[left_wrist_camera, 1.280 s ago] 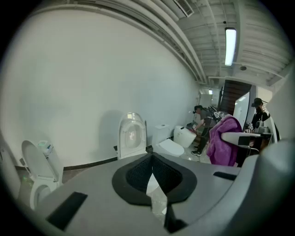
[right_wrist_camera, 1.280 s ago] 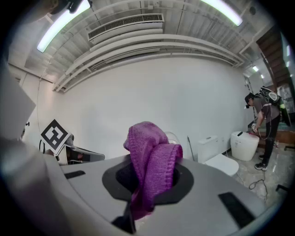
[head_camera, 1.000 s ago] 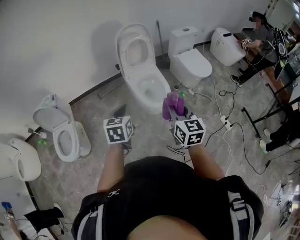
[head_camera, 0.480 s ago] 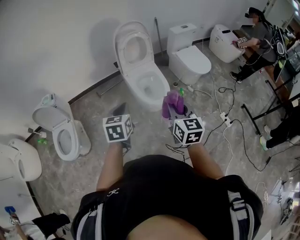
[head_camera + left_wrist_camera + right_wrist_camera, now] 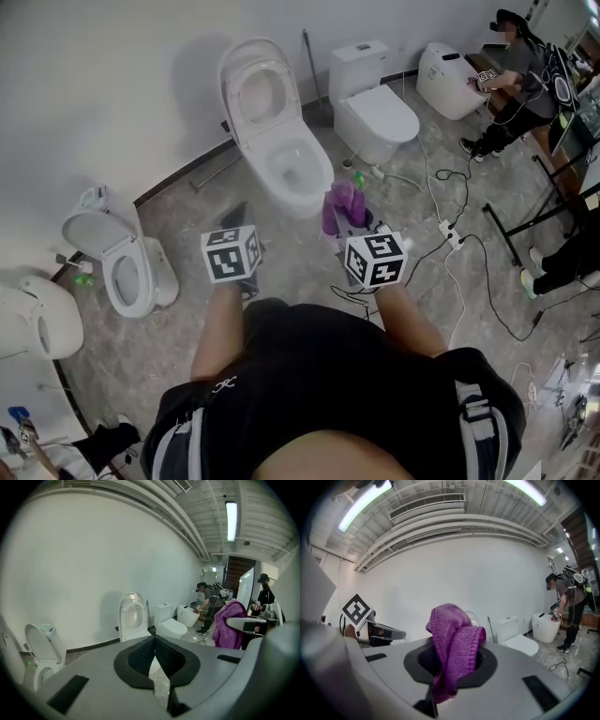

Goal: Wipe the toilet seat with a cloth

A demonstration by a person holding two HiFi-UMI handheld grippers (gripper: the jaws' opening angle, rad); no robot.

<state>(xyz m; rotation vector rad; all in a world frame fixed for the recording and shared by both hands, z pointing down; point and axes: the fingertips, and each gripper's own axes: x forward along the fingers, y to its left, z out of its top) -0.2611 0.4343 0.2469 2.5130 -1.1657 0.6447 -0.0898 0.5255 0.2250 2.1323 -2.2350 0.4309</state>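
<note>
A white toilet (image 5: 281, 155) with its lid raised stands against the wall ahead of me; its seat ring (image 5: 298, 172) lies down over the bowl. The left gripper view shows the same toilet (image 5: 132, 618) beyond my left gripper (image 5: 154, 654), whose jaws are shut with nothing between them. In the head view the left gripper (image 5: 240, 225) hangs short of the bowl, to its left. My right gripper (image 5: 352, 216) is shut on a purple cloth (image 5: 339, 206), which bunches up over the jaws (image 5: 454, 651). It hangs just in front of the bowl's right side.
A second toilet (image 5: 375, 108) with closed lid stands right of the target, a third (image 5: 127, 267) with raised lid at the left. A green bottle (image 5: 359, 180) sits on the floor by the bowl. Cables (image 5: 469, 253) trail at the right. A person (image 5: 511, 80) crouches far right.
Both grippers have edged forward toward the toilet, and the toilets have shifted slightly left and up in the head view. The cloth stays clamped in the right gripper.
</note>
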